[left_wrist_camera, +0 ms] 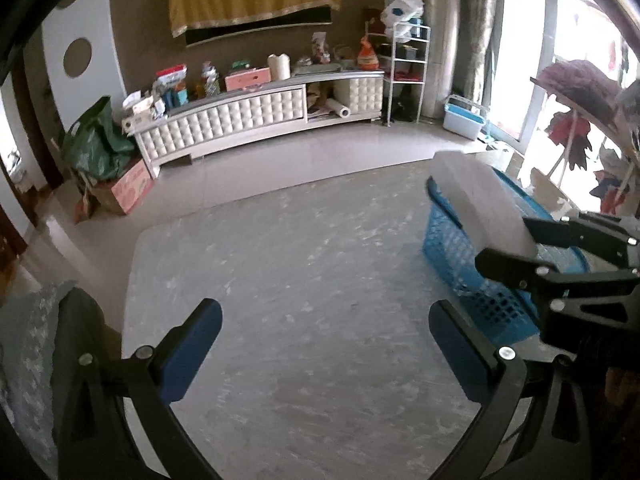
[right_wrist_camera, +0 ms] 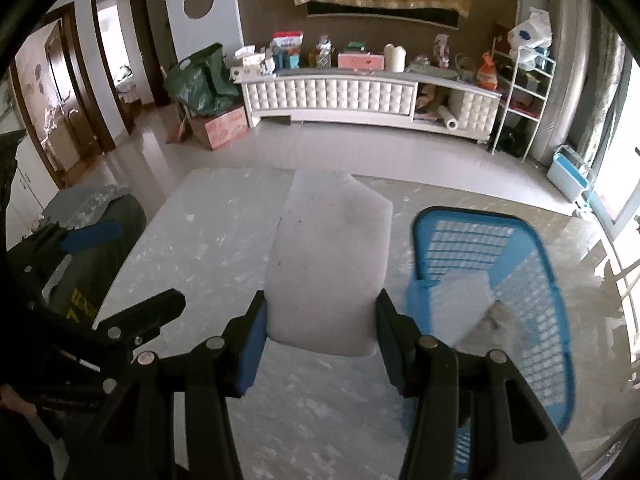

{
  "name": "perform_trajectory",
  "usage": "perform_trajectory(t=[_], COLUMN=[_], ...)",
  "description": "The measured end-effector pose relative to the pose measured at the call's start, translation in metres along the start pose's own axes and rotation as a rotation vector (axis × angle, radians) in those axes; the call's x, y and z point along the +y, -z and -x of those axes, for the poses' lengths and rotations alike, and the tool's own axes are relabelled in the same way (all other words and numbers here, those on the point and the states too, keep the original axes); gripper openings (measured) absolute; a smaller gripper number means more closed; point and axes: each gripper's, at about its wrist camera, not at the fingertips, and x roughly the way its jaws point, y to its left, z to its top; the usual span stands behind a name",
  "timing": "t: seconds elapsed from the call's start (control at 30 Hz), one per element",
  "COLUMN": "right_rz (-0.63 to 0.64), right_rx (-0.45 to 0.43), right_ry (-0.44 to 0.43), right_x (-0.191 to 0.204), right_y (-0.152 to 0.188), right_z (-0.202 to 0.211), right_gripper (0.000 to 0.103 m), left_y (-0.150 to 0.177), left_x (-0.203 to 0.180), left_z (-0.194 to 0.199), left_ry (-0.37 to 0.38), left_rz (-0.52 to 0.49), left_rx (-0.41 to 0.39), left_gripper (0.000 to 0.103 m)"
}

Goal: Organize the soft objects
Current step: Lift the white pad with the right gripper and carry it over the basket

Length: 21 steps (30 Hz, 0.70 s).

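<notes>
right gripper fingers pinching white rectangular foam pad, long axis straight ahead | blue plastic mesh basket just right | left gripper fingers spread, holding nothing

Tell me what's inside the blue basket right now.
The blue basket holds at least one white foam piece lying near its closer end. The right gripper and the foam block it holds hide the basket's nearest corner.

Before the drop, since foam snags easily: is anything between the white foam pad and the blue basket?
Nothing visible. The right gripper holds the foam pad above the table, left of the basket.
</notes>
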Motion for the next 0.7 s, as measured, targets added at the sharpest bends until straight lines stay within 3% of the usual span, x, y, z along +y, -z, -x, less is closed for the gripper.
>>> perform_trajectory(t=[0.4,0.7], right_rz=[-0.034,-0.047], right_rx=[-0.034,-0.03], right_ry=[0.015,0.07], right_x=[-0.036,-0.072], right_y=[0.015,0.021], right_z=[0.031,0.039], right_gripper=[0.049,0.05], left_y=[-0.017,-0.045], left_x=[-0.059,-0.103], left_z=[0.016,0.001], left_ry=[0.048,0.089], left_rz=[-0.063,-0.116], left_rx=[-0.008,-0.015], left_gripper=[0.103,0.103])
